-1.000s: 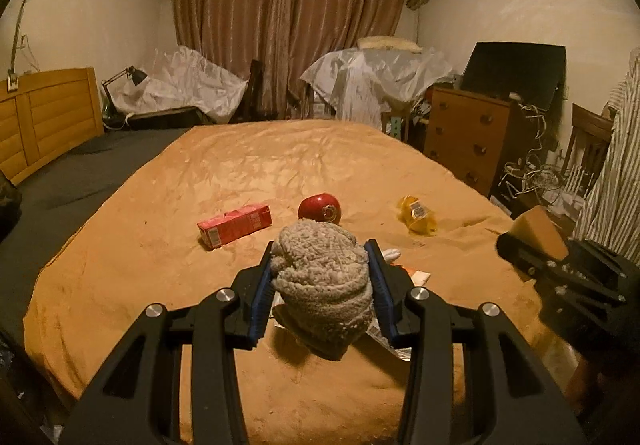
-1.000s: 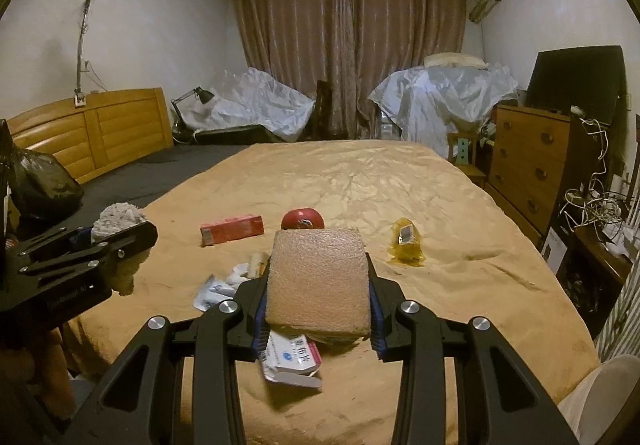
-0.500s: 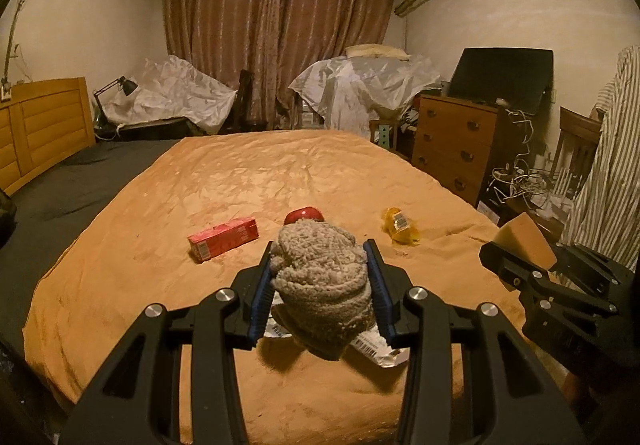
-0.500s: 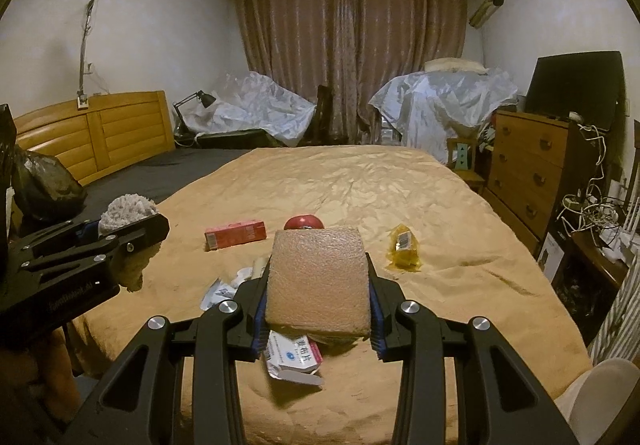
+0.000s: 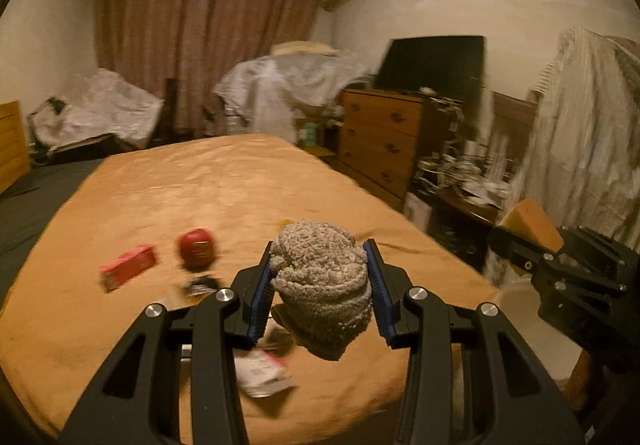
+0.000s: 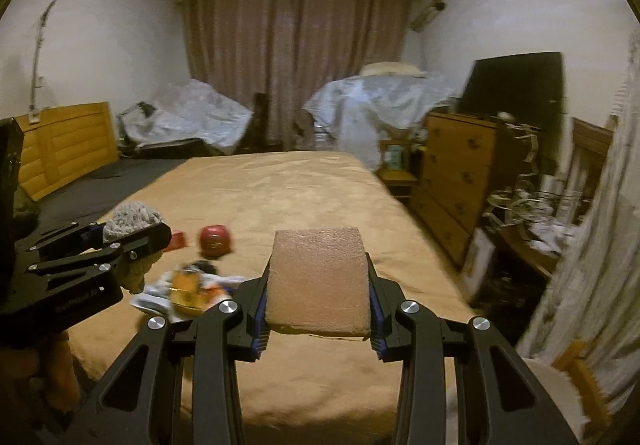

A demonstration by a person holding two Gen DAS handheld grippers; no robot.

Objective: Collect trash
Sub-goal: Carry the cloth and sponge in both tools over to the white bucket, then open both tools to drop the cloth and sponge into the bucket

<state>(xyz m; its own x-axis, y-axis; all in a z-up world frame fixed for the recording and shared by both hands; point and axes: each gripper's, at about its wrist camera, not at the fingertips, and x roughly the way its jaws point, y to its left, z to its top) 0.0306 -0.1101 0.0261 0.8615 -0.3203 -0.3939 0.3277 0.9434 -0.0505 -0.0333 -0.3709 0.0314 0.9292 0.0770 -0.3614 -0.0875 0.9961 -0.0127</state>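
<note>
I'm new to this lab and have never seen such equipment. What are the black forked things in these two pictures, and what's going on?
They are two hand-held grippers; a person carries one in each hand, and each bears a camera looking along its fingers. So one picture is from the left gripper, shut on a fuzzy grey cloth wad; the other from the right gripper, shut on a tan sponge block. Below is a bed with an orange bedspread, bearing a red apple, a red carton and blurred wrappers.
</note>
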